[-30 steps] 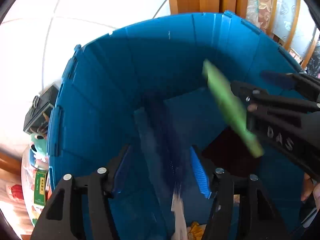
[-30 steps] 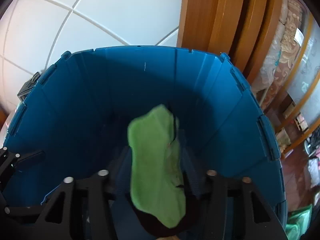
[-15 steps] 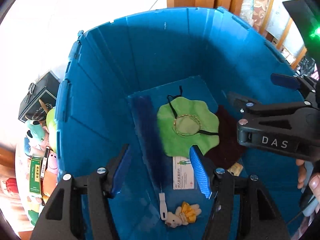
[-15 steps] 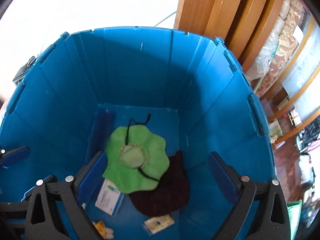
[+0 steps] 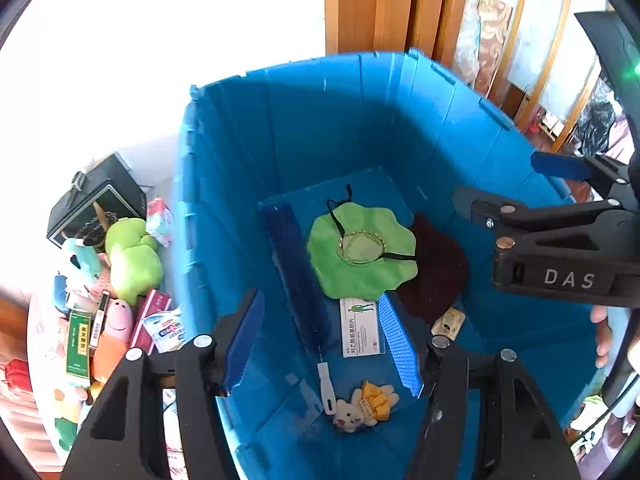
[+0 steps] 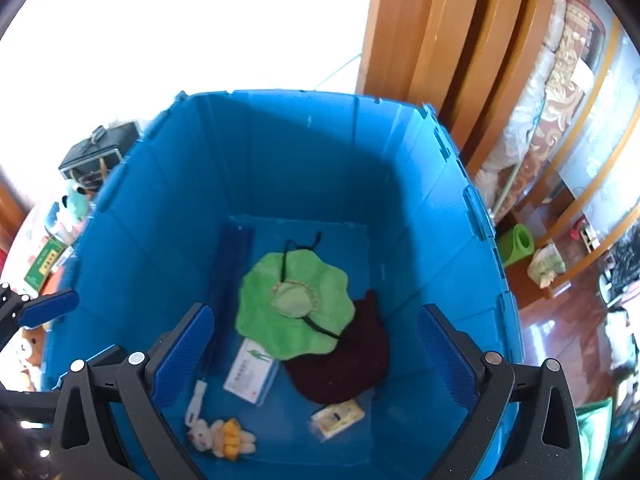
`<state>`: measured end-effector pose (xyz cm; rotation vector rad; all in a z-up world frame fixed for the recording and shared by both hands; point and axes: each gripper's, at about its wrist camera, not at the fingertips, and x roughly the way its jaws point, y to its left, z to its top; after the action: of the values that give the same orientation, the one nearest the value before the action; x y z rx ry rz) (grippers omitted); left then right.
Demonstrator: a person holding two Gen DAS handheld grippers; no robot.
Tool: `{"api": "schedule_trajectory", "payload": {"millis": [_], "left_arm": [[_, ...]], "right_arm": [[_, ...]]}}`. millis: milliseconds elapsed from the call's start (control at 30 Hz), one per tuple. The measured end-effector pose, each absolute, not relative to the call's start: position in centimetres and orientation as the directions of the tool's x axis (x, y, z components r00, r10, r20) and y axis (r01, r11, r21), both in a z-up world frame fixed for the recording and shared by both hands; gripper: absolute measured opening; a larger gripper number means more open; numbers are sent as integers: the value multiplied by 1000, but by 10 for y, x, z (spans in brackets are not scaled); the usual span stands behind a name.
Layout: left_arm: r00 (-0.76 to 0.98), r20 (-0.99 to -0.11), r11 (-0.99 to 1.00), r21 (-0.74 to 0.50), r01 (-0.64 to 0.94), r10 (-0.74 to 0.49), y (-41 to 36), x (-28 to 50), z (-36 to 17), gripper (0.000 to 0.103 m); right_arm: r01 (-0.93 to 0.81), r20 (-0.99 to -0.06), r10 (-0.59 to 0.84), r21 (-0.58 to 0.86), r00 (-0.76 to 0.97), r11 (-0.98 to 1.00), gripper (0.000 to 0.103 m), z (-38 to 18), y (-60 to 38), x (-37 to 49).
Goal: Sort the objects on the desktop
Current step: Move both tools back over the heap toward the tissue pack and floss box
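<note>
The right gripper point(image 6: 316, 354) has just opened wide and holds nothing; the left gripper point(image 5: 320, 344) stands partly open, also empty. Below them, the green cloth point(image 6: 294, 310) lies flat on the blue bin point(image 6: 280, 152) floor (overlapping a dark cloth point(image 6: 352, 364)).

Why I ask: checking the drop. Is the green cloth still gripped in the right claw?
No: the green cloth lies flat on the bin floor, clear of the open right claw.

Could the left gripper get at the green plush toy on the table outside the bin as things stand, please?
Probably yes: the left gripper is open and empty, and the green plush toy lies uncovered atop the pile beside the blue bin, outside its wall.
</note>
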<state>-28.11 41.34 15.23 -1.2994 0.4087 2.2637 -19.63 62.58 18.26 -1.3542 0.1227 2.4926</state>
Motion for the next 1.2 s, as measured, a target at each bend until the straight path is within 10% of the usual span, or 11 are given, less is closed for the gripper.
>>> {"api": "schedule_trajectory", "payload": {"millis": [600, 1200], "left_arm": [[-625, -744, -917, 42, -397, 237, 244, -238, 191, 59], [-781, -625, -1000, 19, -19, 2, 48, -177, 85, 59]], "right_arm": [[-66, -722, -7, 73, -692, -995, 103, 226, 457, -185], [114, -624, -134, 72, -770, -991, 103, 152, 289, -153]]}}
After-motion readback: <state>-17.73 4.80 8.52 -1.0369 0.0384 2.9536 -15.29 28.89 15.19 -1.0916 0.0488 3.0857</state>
